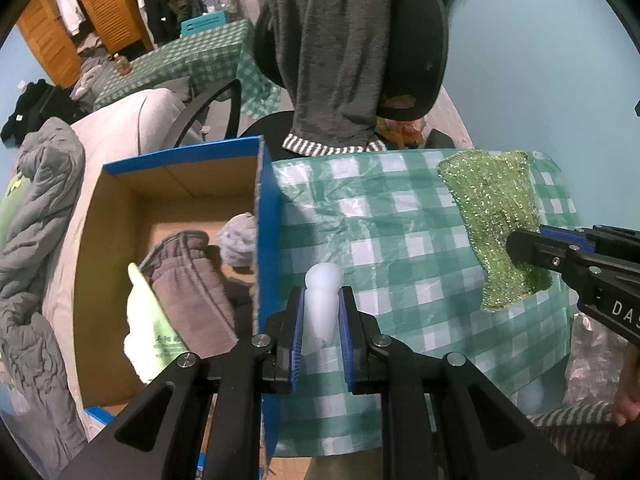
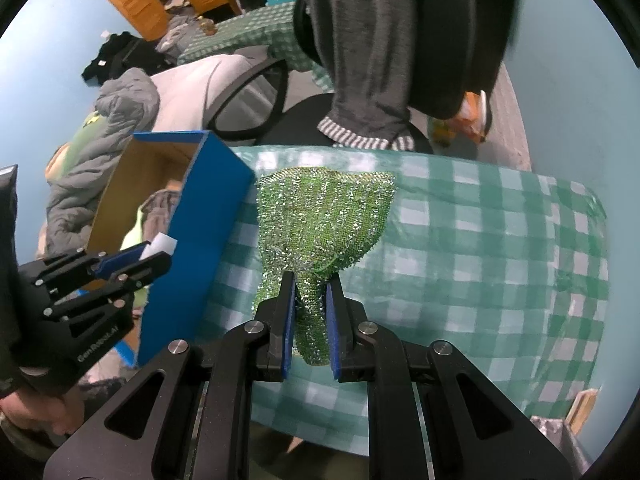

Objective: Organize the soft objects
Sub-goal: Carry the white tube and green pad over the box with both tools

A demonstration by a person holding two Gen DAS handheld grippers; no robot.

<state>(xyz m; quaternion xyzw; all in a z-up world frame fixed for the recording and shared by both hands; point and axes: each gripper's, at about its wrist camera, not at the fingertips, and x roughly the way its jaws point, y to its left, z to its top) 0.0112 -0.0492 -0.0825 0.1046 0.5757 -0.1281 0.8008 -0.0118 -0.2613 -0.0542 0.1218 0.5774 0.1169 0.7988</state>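
Left gripper (image 1: 322,320) clamped on white foam piece (image 1: 323,304), long axis along the fingers, tip poking out. It hangs over the box (image 1: 266,216) wall: box interior just to its left, bench (image 1: 384,216) to its right. Right gripper (image 2: 310,316) shut on lower end of sparkly green cloth (image 2: 324,216); cloth fans away over the bench, near the box's outer wall. Left hand is nearer the box. Both grippers point steeply down. Likely next: drop foam first.
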